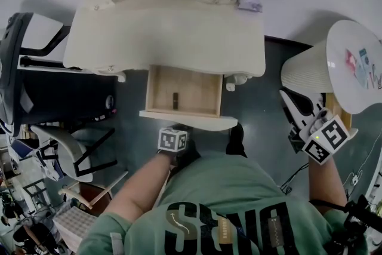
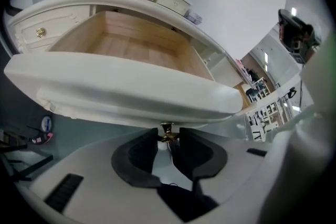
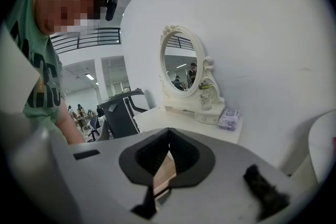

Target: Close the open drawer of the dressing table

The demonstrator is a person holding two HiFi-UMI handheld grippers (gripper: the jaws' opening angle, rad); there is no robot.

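Your left tongs (image 2: pixel 168 132) are set narrow and pinched on the small brass knob (image 2: pixel 167 137) at the drawer's (image 2: pixel 121 86) white front. The drawer stands well out of the dressing table (image 1: pixel 167 39), wooden inside showing from above. Your right tongs (image 3: pixel 169 131) are closed tip to tip on nothing, held off to the right, clear of the drawer.

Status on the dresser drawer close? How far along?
Done: left claw is at the drawer front, closed on the gold knob, it seems. In hand: that grip; the drawer stands pulled out, wooden bottom showing. Left: push it in flush. Right claw is shut, empty, off to the side.
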